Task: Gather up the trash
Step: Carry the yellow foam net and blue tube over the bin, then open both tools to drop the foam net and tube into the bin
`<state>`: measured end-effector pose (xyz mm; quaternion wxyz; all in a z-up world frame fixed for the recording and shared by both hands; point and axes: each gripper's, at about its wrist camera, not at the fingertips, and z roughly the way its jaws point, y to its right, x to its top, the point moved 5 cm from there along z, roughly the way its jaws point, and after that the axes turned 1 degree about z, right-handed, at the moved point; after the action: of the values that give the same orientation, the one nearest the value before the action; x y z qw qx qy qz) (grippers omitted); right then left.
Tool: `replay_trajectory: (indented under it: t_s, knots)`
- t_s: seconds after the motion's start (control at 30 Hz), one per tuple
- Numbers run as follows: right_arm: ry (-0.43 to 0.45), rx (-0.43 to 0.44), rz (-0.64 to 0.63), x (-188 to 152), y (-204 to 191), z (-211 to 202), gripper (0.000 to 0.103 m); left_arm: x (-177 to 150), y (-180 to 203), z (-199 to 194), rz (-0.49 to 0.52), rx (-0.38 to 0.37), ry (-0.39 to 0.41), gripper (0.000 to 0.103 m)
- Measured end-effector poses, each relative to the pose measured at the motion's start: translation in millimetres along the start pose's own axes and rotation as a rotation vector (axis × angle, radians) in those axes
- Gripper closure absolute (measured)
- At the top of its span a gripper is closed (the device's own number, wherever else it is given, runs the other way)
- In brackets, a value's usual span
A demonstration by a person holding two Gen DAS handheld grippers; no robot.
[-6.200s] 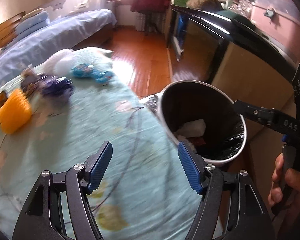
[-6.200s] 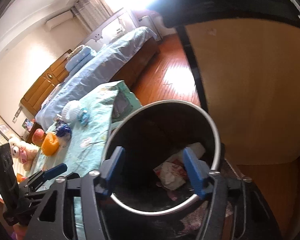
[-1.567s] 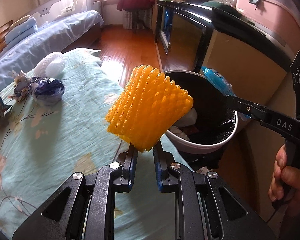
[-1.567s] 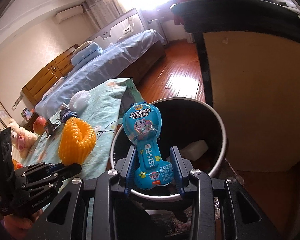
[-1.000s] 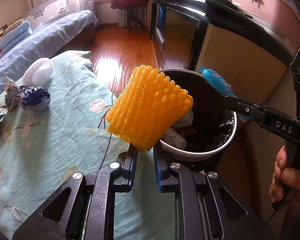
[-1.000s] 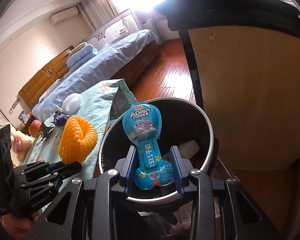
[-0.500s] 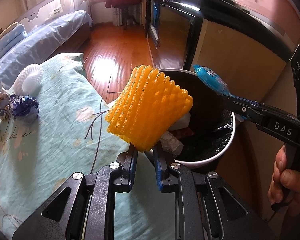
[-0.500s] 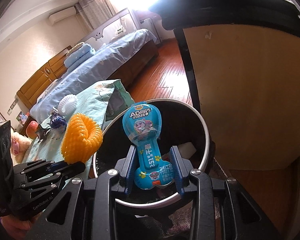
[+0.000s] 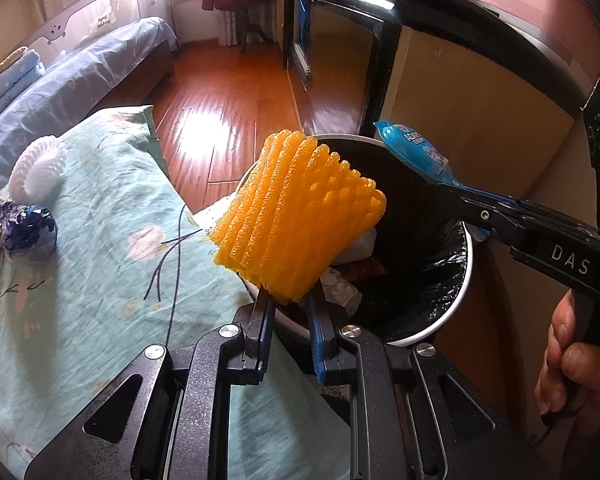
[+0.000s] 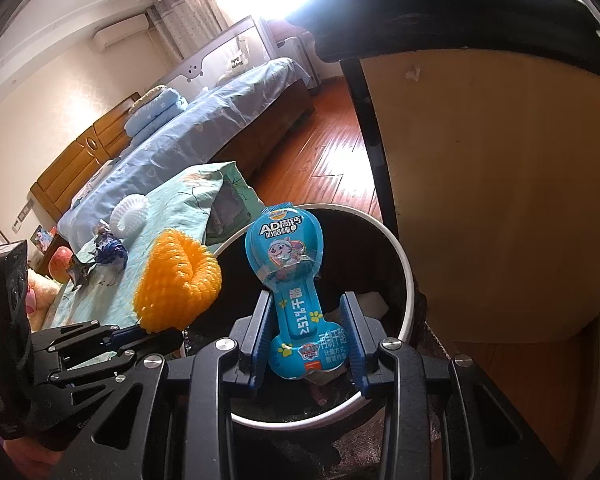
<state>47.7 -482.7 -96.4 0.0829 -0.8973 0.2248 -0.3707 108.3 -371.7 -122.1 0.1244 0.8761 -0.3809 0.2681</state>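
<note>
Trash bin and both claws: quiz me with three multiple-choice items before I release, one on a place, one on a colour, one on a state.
1. Where is the blue snack wrapper?
A. On the bedspread
B. Held over the trash bin's opening
C. On the floor

2. What colour is the foam fruit net in the left claw?
A. Orange
B. White
C. Green

3. What state is the right claw in?
A. Open, nothing in it
B. Shut on the blue snack wrapper
C. Out of view

Answers:
1 B: in the right wrist view the wrapper stands between the fingers with the trash bin behind it.
2 A: the net is bright orange in both views; the white net lies on the bedspread.
3 B: both blue pads press the wrapper's lower end.
</note>
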Motion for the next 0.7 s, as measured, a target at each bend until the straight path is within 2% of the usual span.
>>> replay_trajectory:
  t_s: [0.7]
  knots:
    - [-0.022,-0.003,0.018,5.5,8.1,9.8,0.068,12.5,4.5,17.7,0.012,-0.003,-0.025,0.088]
